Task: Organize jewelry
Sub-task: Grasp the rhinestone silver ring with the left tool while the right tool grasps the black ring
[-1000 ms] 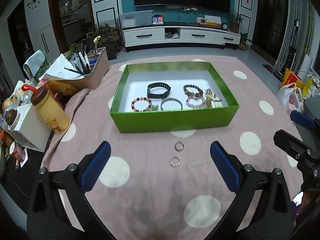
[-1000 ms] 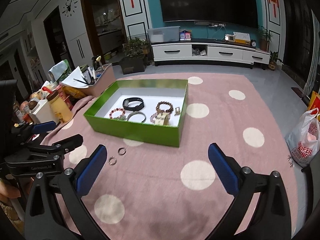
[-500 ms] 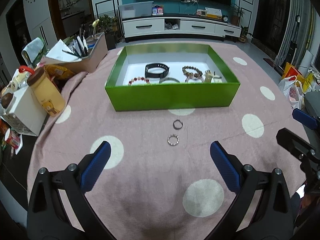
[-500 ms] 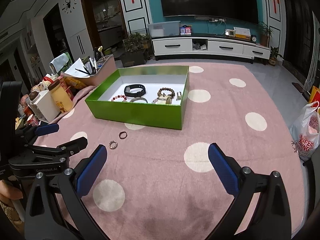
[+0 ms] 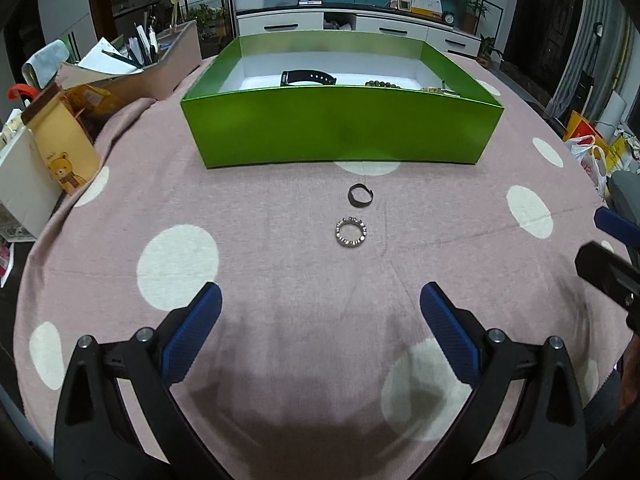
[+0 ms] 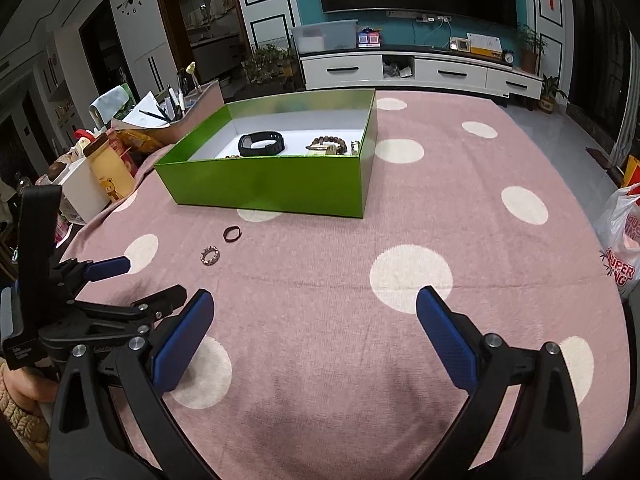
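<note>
1. Lying flat on the pink dotted cloth [image 5: 260, 280], beaded ring [image 5: 351, 232] sits just before dark ring [image 5: 361, 195]; the pair lines up toward the green box [image 5: 340, 132].
2. Dark ring's gap points right, toward the box side.
3. Box long axis runs left-right; black band [image 5: 308, 77] and bead bracelet [image 6: 326, 144] inside.
4. Left gripper [image 5: 320, 316] jaws wide apart, empty, rings ahead between them.
5. Right gripper [image 6: 314, 320] also spread, empty, rings off left.

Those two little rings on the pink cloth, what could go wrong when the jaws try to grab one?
The sparkly ring and the dark ring lie flat and close together, so the wide-open left gripper might nudge both or pinch the soft tablecloth instead. A ring that slips could also bounce short of the green box, whose front wall is tall.
</note>
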